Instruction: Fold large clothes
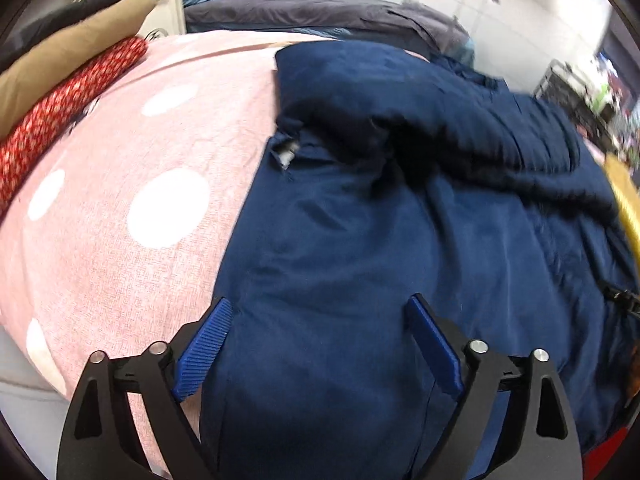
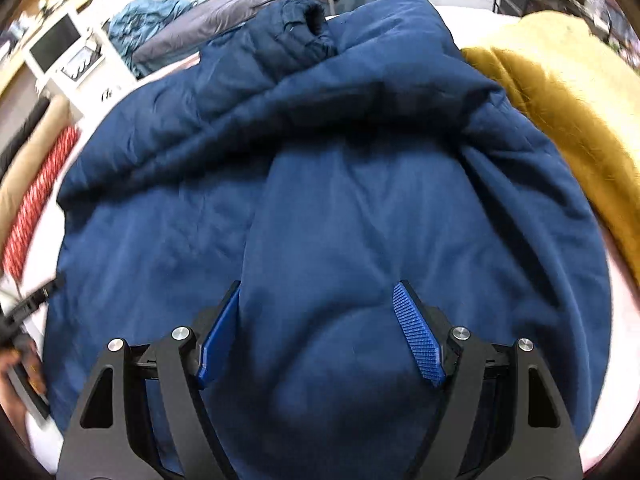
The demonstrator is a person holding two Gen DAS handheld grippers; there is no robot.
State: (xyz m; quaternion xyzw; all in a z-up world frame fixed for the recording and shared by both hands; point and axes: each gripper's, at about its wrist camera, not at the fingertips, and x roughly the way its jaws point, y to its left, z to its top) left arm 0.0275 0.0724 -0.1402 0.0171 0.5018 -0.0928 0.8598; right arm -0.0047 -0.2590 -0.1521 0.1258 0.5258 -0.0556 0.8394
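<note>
A large navy padded jacket [image 1: 360, 220] lies spread on a pink bedsheet with white dots [image 1: 140, 160]. One sleeve is folded across its upper part [image 2: 280, 92]. My left gripper [image 1: 319, 302] hovers open over the jacket's left edge. Its left finger is near the border between jacket and sheet, and its pads grip nothing. My right gripper [image 2: 318, 286] stands open above the jacket's [image 2: 340, 200] lower middle. A lengthwise fold of fabric runs down beside its left finger [image 2: 220, 332], and the ribbed right pad [image 2: 418, 336] is bare.
A red patterned cloth [image 1: 60, 120] and a tan cloth [image 1: 72, 48] lie along the sheet's left side. A mustard blanket [image 2: 560, 120] lies to the jacket's right. Grey bedding [image 1: 300, 8] is piled behind. A hand [image 2: 16, 368] shows at the right wrist view's left edge.
</note>
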